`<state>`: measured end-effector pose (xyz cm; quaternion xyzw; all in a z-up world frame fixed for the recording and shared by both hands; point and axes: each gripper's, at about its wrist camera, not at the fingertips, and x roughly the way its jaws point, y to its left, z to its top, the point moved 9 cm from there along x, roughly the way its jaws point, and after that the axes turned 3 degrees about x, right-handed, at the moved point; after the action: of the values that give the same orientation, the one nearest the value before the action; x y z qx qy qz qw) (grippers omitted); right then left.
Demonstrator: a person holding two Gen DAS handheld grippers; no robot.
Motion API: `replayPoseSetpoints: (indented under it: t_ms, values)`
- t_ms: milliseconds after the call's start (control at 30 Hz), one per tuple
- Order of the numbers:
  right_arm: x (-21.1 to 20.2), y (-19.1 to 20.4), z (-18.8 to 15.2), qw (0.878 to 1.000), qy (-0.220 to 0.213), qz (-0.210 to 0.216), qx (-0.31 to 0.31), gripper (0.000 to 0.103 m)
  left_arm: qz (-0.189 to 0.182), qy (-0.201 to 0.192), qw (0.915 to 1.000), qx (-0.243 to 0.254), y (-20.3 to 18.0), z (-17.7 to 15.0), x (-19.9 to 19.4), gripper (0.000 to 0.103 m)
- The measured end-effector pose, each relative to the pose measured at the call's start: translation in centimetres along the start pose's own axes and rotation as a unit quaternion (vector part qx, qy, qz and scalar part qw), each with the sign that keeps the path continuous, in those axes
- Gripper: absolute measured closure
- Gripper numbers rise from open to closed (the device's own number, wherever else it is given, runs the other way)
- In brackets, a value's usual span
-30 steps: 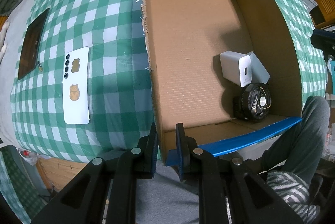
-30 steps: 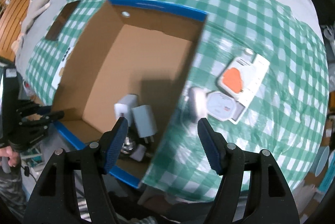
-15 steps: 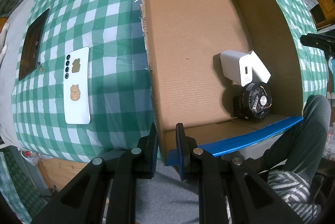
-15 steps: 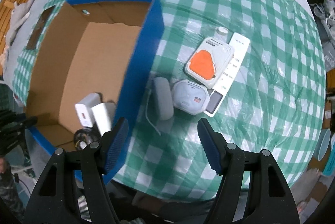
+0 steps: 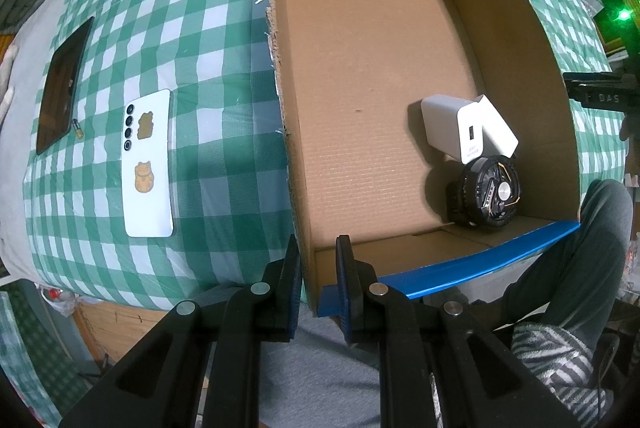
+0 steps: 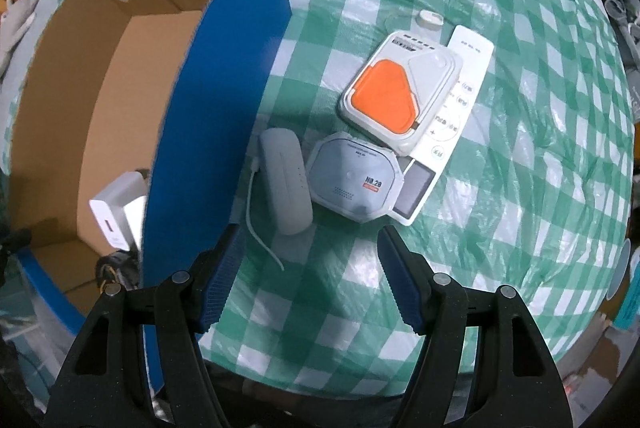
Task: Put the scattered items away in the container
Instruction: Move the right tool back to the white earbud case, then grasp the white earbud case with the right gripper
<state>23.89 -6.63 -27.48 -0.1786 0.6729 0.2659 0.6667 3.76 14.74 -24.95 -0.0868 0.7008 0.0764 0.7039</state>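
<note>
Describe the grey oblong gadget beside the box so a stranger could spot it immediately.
Start at the cardboard box with blue outer walls on the checked cloth. Just outside its long blue wall lies the grey oblong gadget. Unlike the octagonal device beside it, it trails a thin white cord.

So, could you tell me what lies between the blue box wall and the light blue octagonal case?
In the right wrist view, a grey oblong device with a white cord lies between the box wall and the octagonal case.
</note>
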Motion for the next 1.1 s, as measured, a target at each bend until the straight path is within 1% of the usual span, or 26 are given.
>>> replayPoseSetpoints:
  t_ms: [133, 333, 467, 533, 767, 833, 933, 967, 1000, 1033, 1067, 1100]
  values:
    - [0.9, 0.3, -0.2, 1.0, 0.005, 0.0, -0.007, 0.033, -0.002, 0.001, 1.0, 0.0, -0.1, 0.0, 0.0, 0.089]
    - [1.1, 0.6, -0.2, 1.0, 0.005, 0.012, -0.012, 0.033, -0.005, 0.003, 1.0, 0.001, 0.0, -0.3, 0.2, 0.089]
    - [1.3, 0.7, 0.0, 0.999, 0.007, 0.036, -0.007, 0.033, -0.002, 0.004, 1.0, 0.0, 0.1, -0.4, 0.3, 0.089]
    - [1.4, 1.5, 0.5, 0.999, 0.006, 0.042, -0.002, 0.033, -0.001, 0.005, 1.0, -0.002, 0.3, -0.4, 0.3, 0.089]
    - [1.7, 3.1, 1.7, 0.999, 0.007, 0.051, -0.007, 0.033, -0.002, 0.007, 0.9999, -0.01, 1.3, -0.5, 0.3, 0.089]
    - [1.8, 3.0, 1.7, 0.998, 0.005, 0.055, -0.009, 0.033, -0.002, 0.006, 0.9999, -0.009, 1.3, -0.5, 0.3, 0.089]
    - [2.2, 2.2, 1.5, 0.999, 0.002, 0.04, -0.015, 0.033, -0.001, 0.008, 0.9999, -0.009, 1.4, -0.4, 0.5, 0.086]
    - [2.4, 2.1, 1.3, 0.999, 0.002, 0.037, -0.019, 0.036, 0.001, 0.009, 0.9999, -0.009, 1.4, -0.5, 0.5, 0.086]
    - [2.9, 2.2, 1.2, 0.999, 0.003, 0.039, -0.02, 0.045, 0.002, 0.01, 0.9999, -0.009, 1.4, -0.5, 0.6, 0.086]
    - [3.2, 2.4, 1.1, 0.999, 0.007, 0.044, -0.021, 0.049, 0.001, 0.01, 0.9999, -0.009, 1.4, -0.5, 0.6, 0.086]
    - [3.5, 2.6, 1.0, 0.999, 0.008, 0.045, -0.023, 0.051, -0.001, 0.009, 0.9999, -0.008, 1.3, -0.5, 0.6, 0.086]
    - [3.7, 2.8, 1.0, 0.999, 0.007, 0.044, -0.025, 0.051, 0.0, 0.009, 0.9999, -0.008, 1.2, -0.5, 0.7, 0.086]
